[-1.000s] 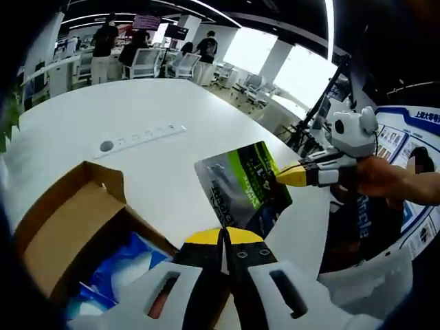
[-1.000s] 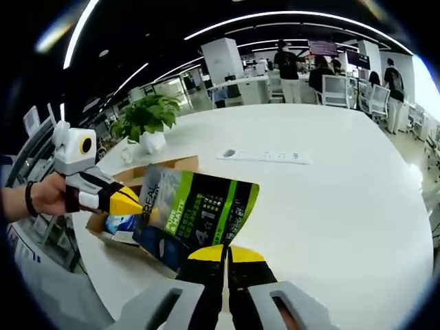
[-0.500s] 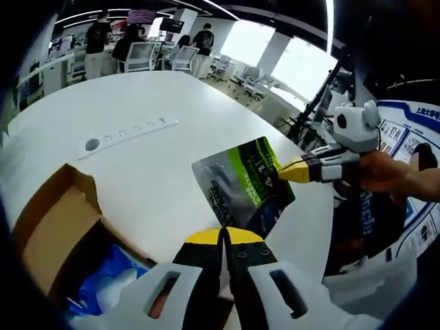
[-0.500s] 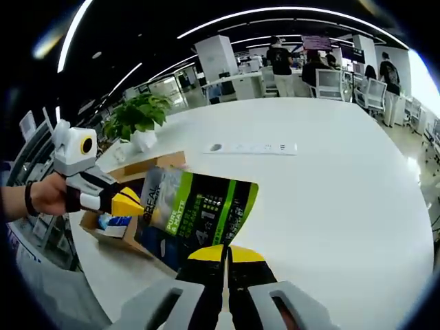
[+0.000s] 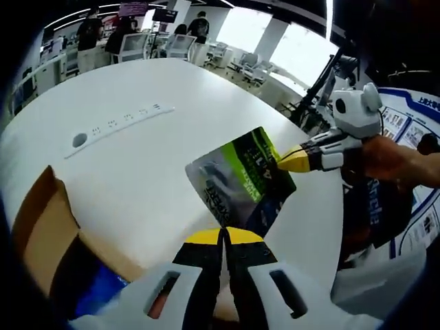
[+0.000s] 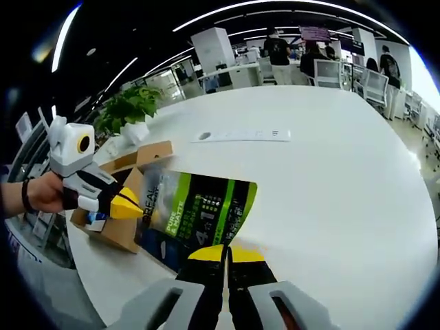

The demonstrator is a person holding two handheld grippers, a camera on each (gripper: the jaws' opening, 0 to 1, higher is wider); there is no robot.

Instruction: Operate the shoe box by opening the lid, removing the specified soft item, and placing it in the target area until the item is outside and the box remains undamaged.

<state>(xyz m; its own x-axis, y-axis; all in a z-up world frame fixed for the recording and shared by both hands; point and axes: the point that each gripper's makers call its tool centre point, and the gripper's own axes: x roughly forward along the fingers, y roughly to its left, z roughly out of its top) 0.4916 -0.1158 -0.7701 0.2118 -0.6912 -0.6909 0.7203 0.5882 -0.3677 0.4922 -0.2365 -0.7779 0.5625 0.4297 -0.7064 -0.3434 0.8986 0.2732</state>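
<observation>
**Q:** While both yellow-tipped grippers are on the pouch, how do the jaws stand?

**A:** Left gripper (image 5: 221, 237): jaws pressed together with no gap, pinching the pouch's (image 5: 239, 184) lower edge at 6 o'clock in the left gripper view. Right gripper (image 6: 225, 253): same, jaws together on the pouch's bottom edge at 6 o'clock in the right gripper view. Each gripper also shows in the other's view (tips at the pouch's side edge; contact itself is too small to confirm).

**Q:** Where is the pouch?

**A:** Held up off the white table (image 5: 137, 158), stretched between the two grippers. Green, grey and dark blue soft pouch, printed face toward the right gripper's camera. It is outside the shoe box (image 6: 124, 206).

**Q:** And the box?

**A:** Brown cardboard, open, on the table near its edge; at 9 o'clock in the right gripper view, at 8 o'clock in the left. Blue contents visible inside. A flap stands up.

**Q:** Anything else?

**A:** White power strip (image 6: 242, 135) flat on the table beyond the pouch. Potted plant (image 6: 124, 113) at 10 o'clock in the right gripper view. A hand (image 6: 41, 192) grips the left gripper's body.
</observation>
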